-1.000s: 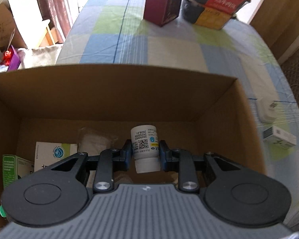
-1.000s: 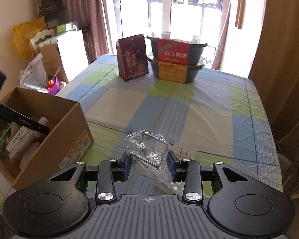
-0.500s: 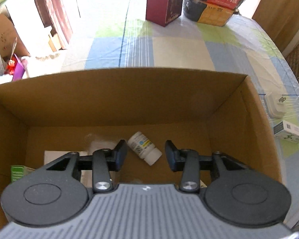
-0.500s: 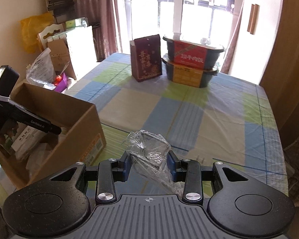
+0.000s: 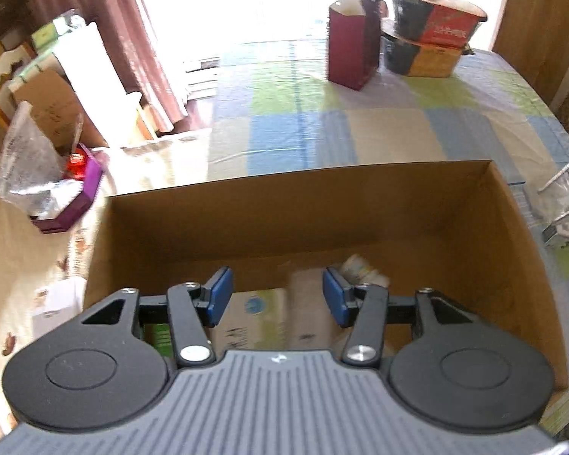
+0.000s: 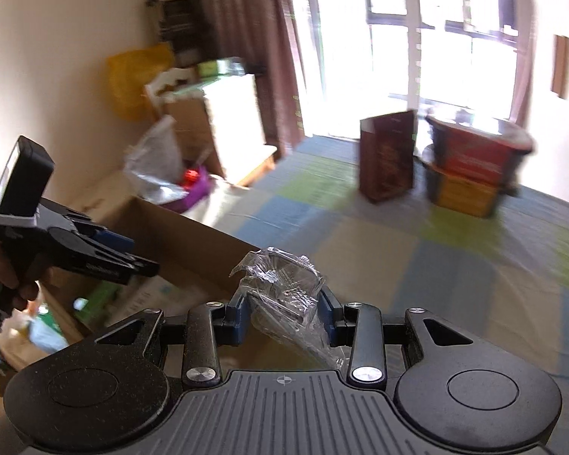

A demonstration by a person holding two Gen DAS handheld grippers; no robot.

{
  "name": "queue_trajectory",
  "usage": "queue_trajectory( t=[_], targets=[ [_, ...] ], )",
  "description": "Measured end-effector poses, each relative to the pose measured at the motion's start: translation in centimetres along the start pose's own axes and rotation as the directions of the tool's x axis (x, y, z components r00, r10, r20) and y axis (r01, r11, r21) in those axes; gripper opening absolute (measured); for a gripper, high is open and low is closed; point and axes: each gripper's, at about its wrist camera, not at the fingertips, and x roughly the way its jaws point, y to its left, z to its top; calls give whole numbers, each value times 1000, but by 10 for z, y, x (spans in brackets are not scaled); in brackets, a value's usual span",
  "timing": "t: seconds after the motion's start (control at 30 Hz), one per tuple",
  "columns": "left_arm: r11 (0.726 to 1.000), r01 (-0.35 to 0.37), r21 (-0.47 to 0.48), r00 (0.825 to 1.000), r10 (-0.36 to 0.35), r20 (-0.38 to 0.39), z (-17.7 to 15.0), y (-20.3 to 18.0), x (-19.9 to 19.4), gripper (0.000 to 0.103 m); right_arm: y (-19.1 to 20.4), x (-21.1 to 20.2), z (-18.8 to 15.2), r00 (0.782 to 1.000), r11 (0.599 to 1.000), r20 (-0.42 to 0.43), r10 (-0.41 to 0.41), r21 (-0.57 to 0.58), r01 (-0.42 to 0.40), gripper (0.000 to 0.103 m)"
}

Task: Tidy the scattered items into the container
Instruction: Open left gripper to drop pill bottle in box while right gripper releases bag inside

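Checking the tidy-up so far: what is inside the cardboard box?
Inside the cardboard box: a white pill bottle, a white carton, a green packet. The left tongs cover the near floor.

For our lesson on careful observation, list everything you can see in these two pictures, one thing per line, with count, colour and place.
cardboard box: one, brown, open, near end of the table
bottle: one, white, lying inside the box
flat boxes: one white, one green, on the box floor
clear plastic packet: one, see-through, held over the table
tablecloth: one, blue, green and cream checks
maroon carton: one, upright, far end of the table
food tubs: two, stacked beside the carton
curtain: one, dusky pink, by the window
left gripper: fingers apart, empty, over the box
right gripper: fingers closed on the packet
hand: one, holding the left gripper
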Motion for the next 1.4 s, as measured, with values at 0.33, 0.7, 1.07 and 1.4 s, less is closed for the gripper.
queue_trajectory(
  t=[0.33, 0.7, 1.07, 1.4],
  targets=[
    [998, -64, -11, 998, 64, 9, -12, 38, -19, 50, 41, 63, 11, 995, 994, -66, 79, -72, -84, 40],
    [998, -55, -36, 998, 55, -12, -24, 55, -9, 51, 49, 123, -7, 974, 953, -227, -22, -300, -49, 40],
    [998, -49, -46, 998, 47, -36, -32, 57, 3, 54, 50, 133, -18, 959, 915, -268, -90, -403, -27, 41],
    [998, -51, -46, 998, 49, -36, -36, 55, -2, 60, 58, 117, -15, 967, 909, -233, -101, -417, -5, 72]
  ],
)
